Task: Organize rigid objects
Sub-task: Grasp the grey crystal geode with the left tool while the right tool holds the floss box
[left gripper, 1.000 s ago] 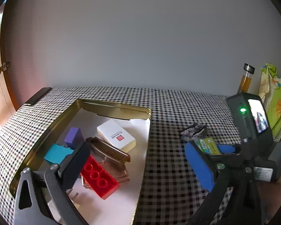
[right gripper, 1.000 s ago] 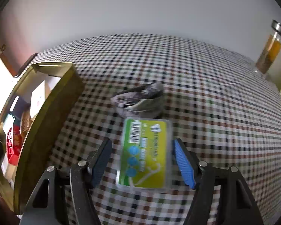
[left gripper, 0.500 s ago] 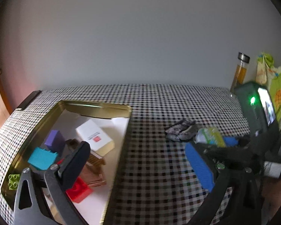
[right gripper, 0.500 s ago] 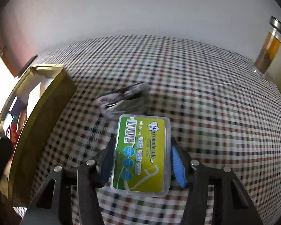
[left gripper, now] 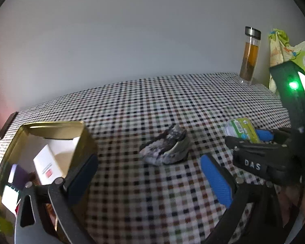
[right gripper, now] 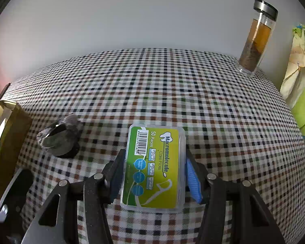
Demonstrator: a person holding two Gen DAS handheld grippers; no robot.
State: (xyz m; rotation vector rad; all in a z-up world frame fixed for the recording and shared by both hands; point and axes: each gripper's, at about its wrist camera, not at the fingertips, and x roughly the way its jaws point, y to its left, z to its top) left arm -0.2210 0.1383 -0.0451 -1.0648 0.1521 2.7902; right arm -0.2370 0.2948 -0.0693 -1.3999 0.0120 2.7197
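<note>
We're partway through, by our read. Landmark is the gold tin (left gripper: 57, 127) at the left end of the checked surface (left gripper: 152, 105): it already holds a white box (left gripper: 47, 167), a purple block (left gripper: 18, 174) and a few other pieces we can't make out at its near edge, so most of the sorting looks done. Two items are outside the tin. The small toy shoe (left gripper: 166, 148) lies loose on the surface just right of the tin, untouched. The green floss-pick case (right gripper: 154, 166) is further right of the tin, past the shoe, clamped across its long sides by our right tool (right gripper: 153, 175); it looks lifted off the cloth, though we can't confirm the gap. Our left tool (left gripper: 148, 179) hangs wide and holds nothing, one finger over the tin's right wall, the other out past the shoe. The tea bottle (right gripper: 258, 38) sits at the far edge, well away from the tin. Left: carry the case into the tin, then the shoe.
</note>
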